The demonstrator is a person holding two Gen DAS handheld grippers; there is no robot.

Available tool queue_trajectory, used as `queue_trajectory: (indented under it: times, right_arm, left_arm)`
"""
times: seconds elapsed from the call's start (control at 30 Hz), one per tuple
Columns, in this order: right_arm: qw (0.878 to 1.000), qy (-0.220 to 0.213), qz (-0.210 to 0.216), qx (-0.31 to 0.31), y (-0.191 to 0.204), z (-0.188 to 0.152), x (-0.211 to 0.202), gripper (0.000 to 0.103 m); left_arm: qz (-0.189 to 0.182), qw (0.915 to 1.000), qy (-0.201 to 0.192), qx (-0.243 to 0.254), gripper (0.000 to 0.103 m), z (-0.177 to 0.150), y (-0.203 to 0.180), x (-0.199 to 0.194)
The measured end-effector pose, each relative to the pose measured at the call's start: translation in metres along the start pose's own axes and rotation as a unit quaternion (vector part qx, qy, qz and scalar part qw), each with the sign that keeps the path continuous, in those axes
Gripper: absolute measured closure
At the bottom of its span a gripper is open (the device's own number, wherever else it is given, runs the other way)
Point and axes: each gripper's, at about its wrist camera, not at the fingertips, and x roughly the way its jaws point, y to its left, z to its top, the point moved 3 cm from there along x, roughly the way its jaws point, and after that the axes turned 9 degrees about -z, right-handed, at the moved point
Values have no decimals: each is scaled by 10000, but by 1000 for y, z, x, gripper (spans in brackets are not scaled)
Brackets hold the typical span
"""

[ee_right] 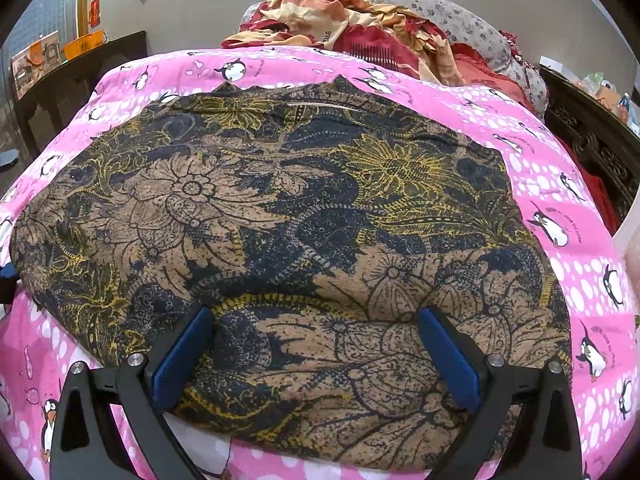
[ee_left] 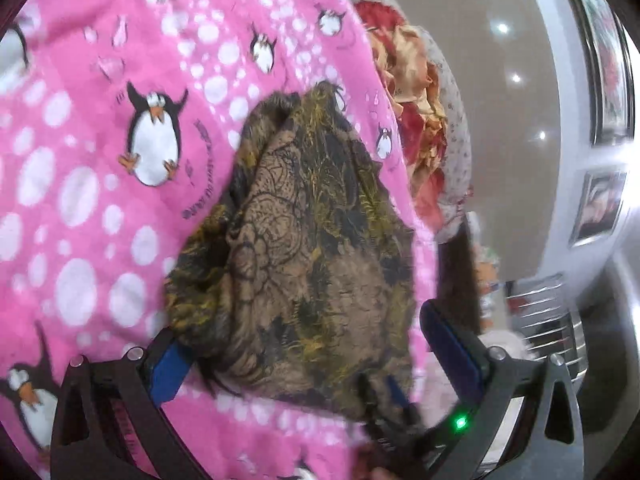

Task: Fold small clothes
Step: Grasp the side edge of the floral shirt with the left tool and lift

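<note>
Right wrist: blanket (ee_right: 360, 28) beyond garment (ee_right: 280, 220) (crumpled)

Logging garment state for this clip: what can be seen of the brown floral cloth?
The brown floral cloth is thin printed fabric, tan with black and yellow flowers. It lies spread on the pink penguin sheet. The open right gripper straddles its near edge. In the left wrist view it looks bunched, between the open left gripper's fingers; a grip cannot be confirmed.

No lettering on the pink penguin sheet (ee_right: 580, 264) is legible.
</note>
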Motion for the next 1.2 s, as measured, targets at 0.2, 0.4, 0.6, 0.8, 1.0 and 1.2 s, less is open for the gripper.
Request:
queue_trajectory:
  times: [0.2,0.4,0.6,0.8,1.0,1.2]
  right_arm:
    - [9989,388,-80,-255,4,10,-4,0]
    - [9944,151,818,-656,34,115,-36,0]
    - [9558,1117,2427,-1226,129,207,22,0]
    - [9244,2356,2878,-848,187,239,86,0]
    - [9051,2941,2713,-1439,244,241,104,0]
    - [9022,3022,1741,-2536,284,234,109,13]
  left_arm:
    - [903,9949,-48,438,48,-2,5,4]
    - [1446,9852,-262,883,79,-9,7,-1]
    - [2030,9496,-568,2319,88,-22,-23,0]
    - [1954,9067,-713,3670,89,-44,-67,8]
    - [1607,8948,-723,4102,90,-49,-89,14]
    - [1341,8897,-583,4325,90,-50,-104,21]
